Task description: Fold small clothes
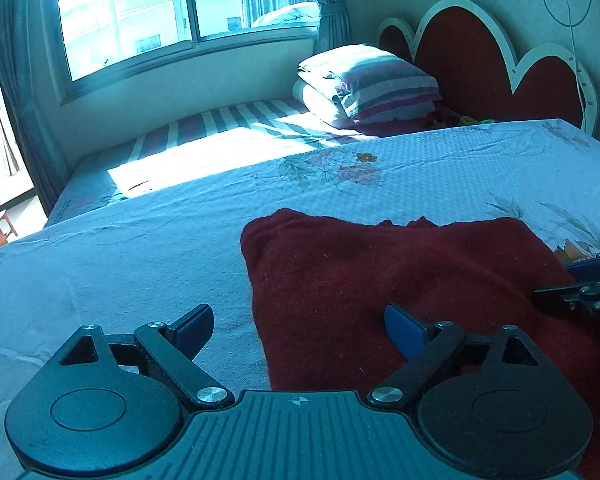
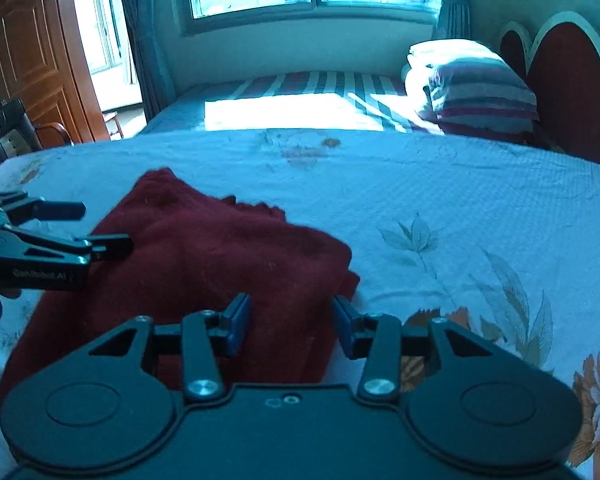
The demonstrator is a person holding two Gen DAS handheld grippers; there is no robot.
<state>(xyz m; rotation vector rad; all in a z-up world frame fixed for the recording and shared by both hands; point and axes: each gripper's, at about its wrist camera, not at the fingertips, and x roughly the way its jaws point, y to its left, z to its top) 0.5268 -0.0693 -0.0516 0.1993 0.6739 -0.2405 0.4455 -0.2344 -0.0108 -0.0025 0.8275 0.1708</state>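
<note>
A dark red knitted garment (image 1: 400,276) lies folded on the floral bed sheet (image 1: 140,248). It also shows in the right wrist view (image 2: 204,248). My left gripper (image 1: 300,328) is open and empty, low over the garment's near left edge. My right gripper (image 2: 292,320) is open and empty over the garment's near right corner. The right gripper also shows at the right edge of the left wrist view (image 1: 588,280). The left gripper shows at the left of the right wrist view (image 2: 100,228), jaws apart.
Striped pillows (image 1: 372,84) are stacked by a red heart-shaped headboard (image 1: 480,64). A striped mattress (image 1: 236,120) lies under the window (image 1: 180,4). A wooden wardrobe (image 2: 32,64) and a dark chair (image 2: 8,128) stand at the far left.
</note>
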